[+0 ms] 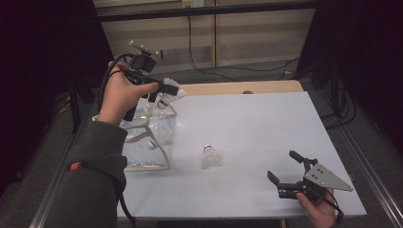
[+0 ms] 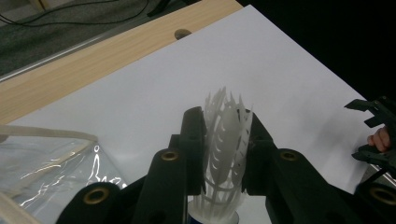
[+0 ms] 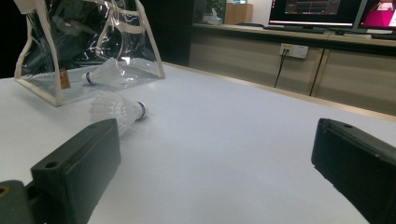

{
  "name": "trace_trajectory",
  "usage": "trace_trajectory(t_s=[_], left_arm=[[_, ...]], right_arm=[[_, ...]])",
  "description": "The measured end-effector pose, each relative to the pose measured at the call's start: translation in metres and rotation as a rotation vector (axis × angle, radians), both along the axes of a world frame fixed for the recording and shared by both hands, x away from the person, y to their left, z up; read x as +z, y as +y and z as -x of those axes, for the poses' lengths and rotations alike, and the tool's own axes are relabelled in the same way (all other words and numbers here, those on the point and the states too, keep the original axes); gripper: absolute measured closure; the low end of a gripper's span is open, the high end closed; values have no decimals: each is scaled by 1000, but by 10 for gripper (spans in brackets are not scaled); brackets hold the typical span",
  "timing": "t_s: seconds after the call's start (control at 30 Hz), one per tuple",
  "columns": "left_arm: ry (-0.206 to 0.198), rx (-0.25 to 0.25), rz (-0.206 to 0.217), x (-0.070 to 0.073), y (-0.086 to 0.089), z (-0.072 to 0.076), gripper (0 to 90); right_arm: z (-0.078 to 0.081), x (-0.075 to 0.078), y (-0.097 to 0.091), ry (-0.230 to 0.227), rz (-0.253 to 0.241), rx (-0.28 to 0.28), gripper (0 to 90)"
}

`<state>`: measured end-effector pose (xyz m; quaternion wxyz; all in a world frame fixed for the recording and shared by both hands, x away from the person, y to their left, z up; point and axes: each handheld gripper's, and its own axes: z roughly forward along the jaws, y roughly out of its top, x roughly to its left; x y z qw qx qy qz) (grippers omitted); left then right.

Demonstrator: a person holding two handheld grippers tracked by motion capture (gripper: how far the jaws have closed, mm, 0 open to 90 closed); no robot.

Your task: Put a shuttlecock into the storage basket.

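Note:
My left gripper (image 1: 164,91) is held over the mouth of a clear plastic bag (image 1: 159,128) with beige trim, at the table's left. It is shut on a white shuttlecock (image 2: 227,140), feathers pinched between the jaws and cork pointing down. A second shuttlecock (image 1: 210,156) rests on the white table near the middle; in the right gripper view it lies on its side (image 3: 116,109). A third shuttlecock (image 3: 103,72) lies inside the bag (image 3: 44,88). My right gripper (image 1: 281,165) sits low at the front right, open, with nothing between its jaws (image 3: 219,158).
The white table top (image 1: 256,123) has a wooden strip (image 1: 237,88) along its far edge. Cables run over the floor behind it. Monitors (image 3: 322,9) and a counter stand in the background of the right gripper view.

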<state>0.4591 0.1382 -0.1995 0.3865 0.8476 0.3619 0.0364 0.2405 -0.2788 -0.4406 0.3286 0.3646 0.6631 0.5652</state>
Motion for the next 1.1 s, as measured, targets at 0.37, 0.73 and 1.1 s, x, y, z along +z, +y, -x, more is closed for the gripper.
trace_trajectory(t_s=[0.37, 0.73, 1.1], left_arm=[[-9, 16, -7, 3, 10, -1, 746], [-16, 54, -2, 6, 23, 0, 743], [-25, 94, -6, 8, 38, 1, 742]], right_arm=[[0, 0, 0, 0, 1, -1, 13], [0, 0, 0, -1, 0, -1, 13], [0, 0, 0, -4, 2, 1, 13]])
